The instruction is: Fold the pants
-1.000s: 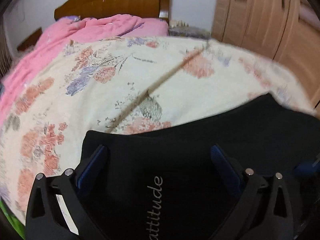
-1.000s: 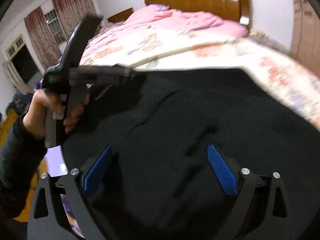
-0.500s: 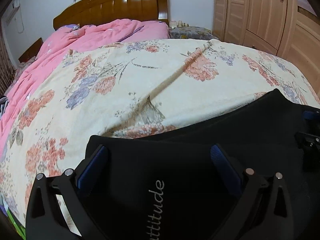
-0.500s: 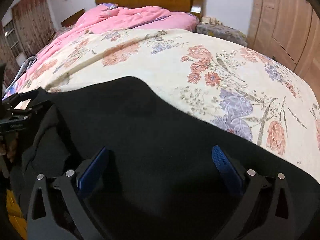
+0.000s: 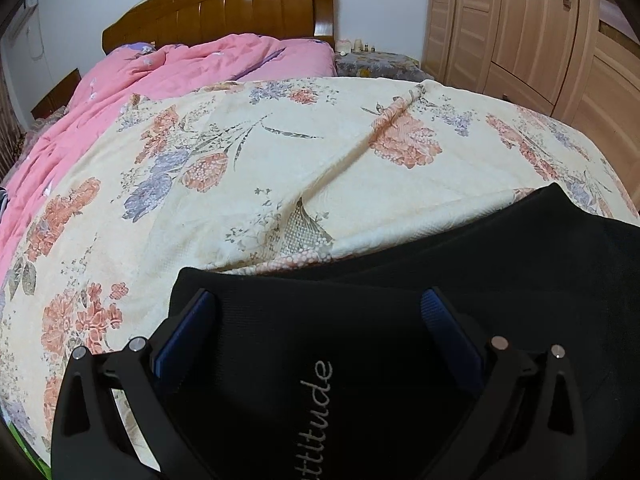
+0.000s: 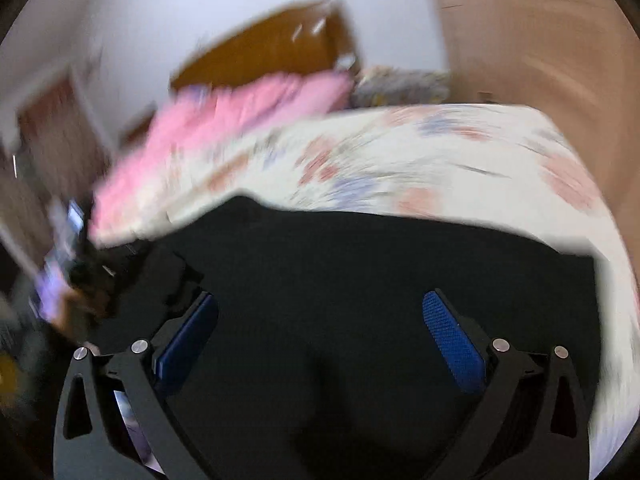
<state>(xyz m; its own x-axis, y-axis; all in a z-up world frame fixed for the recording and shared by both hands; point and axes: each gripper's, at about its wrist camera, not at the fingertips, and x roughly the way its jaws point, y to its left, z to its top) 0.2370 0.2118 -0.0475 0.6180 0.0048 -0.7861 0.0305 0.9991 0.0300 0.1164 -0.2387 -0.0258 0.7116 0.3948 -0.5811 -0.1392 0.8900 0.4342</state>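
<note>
Black pants (image 5: 480,264) lie spread on the near part of a bed, with the grey word "attitude" on the cloth. My left gripper (image 5: 317,300) hovers over the pants' left end, its blue pads wide apart and nothing pinched between them. In the blurred right wrist view the same pants (image 6: 360,248) fill the lower middle. My right gripper (image 6: 320,300) stands open above them, and the dark cloth lies below the blue pads, not clamped. At that view's left edge a person's hand (image 6: 76,312) shows as a smear.
The floral cream bedcover (image 5: 280,160) reaches back to a bunched pink quilt (image 5: 160,72) and a wooden headboard (image 5: 224,4). A wardrobe (image 5: 540,40) stands on the right, with a covered nightstand (image 5: 376,62) beside the bed. The bed's edge curves close on the right (image 6: 616,280).
The right wrist view has swung and rolled sharply and is now blurred, with the pants' far right end in sight. The right gripper has left the left view's right edge. The left gripper stays put.
</note>
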